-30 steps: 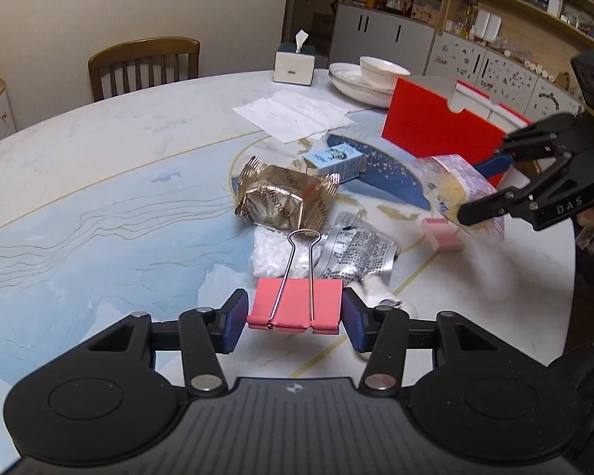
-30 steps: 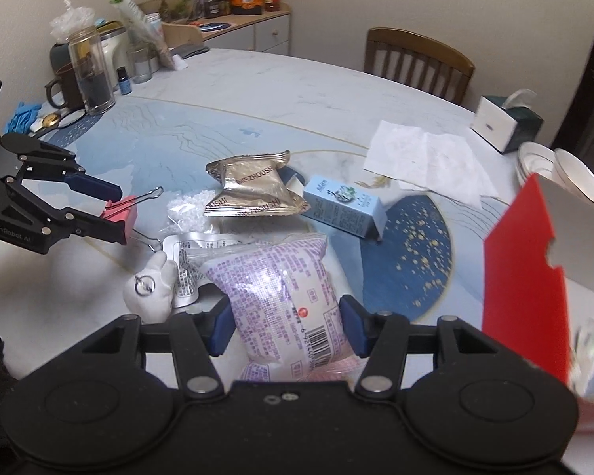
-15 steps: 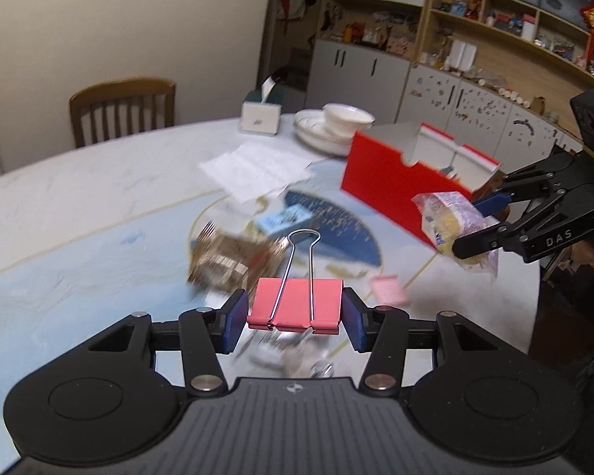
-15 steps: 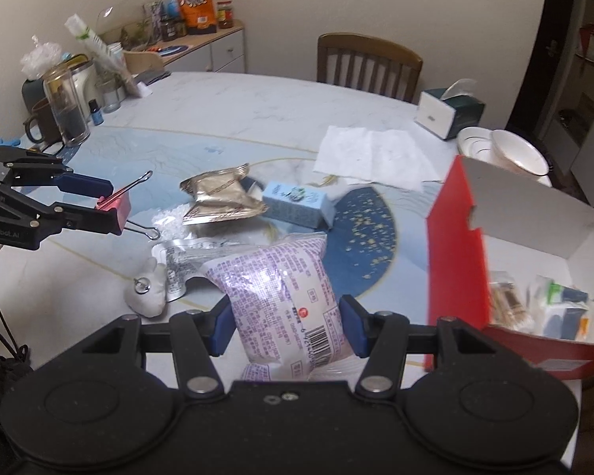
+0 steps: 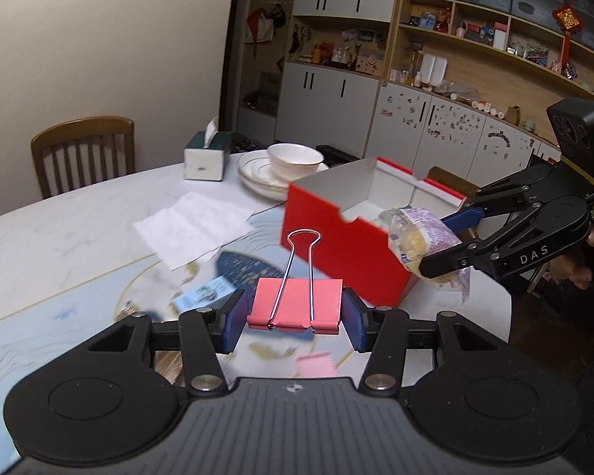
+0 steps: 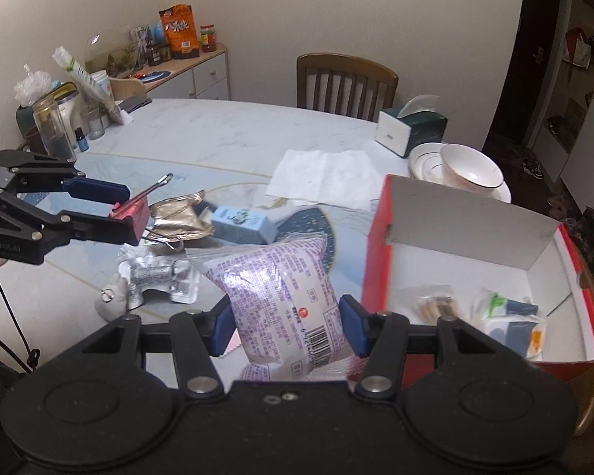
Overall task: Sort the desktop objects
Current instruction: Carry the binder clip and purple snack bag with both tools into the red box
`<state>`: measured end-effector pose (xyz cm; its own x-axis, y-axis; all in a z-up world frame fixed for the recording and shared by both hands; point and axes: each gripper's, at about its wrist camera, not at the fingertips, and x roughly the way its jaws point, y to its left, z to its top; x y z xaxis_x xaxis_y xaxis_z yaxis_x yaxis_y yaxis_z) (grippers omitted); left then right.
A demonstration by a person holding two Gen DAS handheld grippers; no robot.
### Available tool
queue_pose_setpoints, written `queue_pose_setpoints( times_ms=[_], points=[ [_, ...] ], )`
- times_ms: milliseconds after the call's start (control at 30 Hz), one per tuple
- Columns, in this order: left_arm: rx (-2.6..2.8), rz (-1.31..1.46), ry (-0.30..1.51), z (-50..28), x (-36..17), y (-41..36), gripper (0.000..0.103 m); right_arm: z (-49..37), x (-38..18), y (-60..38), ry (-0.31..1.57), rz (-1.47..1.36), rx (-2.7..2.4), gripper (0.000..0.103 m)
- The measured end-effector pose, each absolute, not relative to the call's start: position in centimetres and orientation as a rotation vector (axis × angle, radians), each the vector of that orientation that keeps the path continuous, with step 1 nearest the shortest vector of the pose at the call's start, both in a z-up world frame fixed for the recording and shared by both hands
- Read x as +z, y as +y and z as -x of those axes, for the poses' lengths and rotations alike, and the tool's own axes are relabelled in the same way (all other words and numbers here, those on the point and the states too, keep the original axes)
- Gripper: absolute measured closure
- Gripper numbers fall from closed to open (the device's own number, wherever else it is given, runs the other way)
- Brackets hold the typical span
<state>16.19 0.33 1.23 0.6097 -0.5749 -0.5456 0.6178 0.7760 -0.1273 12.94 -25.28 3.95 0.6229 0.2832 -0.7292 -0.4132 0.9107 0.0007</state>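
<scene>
My left gripper (image 5: 295,318) is shut on a pink binder clip (image 5: 296,304) and holds it above the table, short of the red box (image 5: 338,247). My right gripper (image 6: 287,322) is shut on a purple snack packet (image 6: 281,297), held in the air just left of the red box (image 6: 376,253). The packet (image 5: 423,241) hangs by the box's near right corner in the left wrist view. The left gripper with the clip (image 6: 130,215) shows at the left of the right wrist view. The box holds several small packets (image 6: 507,312).
On the table lie a gold foil bag (image 6: 178,215), a blue carton (image 6: 243,223), a silver pouch (image 6: 160,277), a white figure (image 6: 113,301), a pink eraser (image 5: 316,365), paper sheets (image 6: 324,172), a tissue box (image 6: 410,130) and stacked bowls (image 6: 469,170). A chair (image 6: 346,83) stands behind.
Both grippers have risen and swung toward the red box with their loads. The box now looms larger and its inside shows in the right wrist view.
</scene>
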Motion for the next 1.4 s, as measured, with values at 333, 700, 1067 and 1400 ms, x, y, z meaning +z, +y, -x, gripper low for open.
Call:
queue_pose_setpoints(
  times_ms=[333,700,1067,1400],
  points=[
    [-0.719,-0.090,0.592,-17.3,1.7,-5.7,0.054,-14.2,4.5,-30.5,0.792,0.155,0.407,0.048],
    [-0.759,-0.134,0.577,-18.3,2.2,-11.7,0.054,-15.3,4.6,-35.6,0.778,0.128,0.399,0.048],
    [-0.801,-0.188,0.576,-20.6,2.4,-17.9,0.054,-18.1,4.8,-40.8,0.761,0.150,0.341,0.048],
    [-0.792,-0.261,0.620,-23.1,0.9,-22.4,0.054,-22.2,3.4,-43.7,0.791,0.177,0.296,0.048]
  ],
)
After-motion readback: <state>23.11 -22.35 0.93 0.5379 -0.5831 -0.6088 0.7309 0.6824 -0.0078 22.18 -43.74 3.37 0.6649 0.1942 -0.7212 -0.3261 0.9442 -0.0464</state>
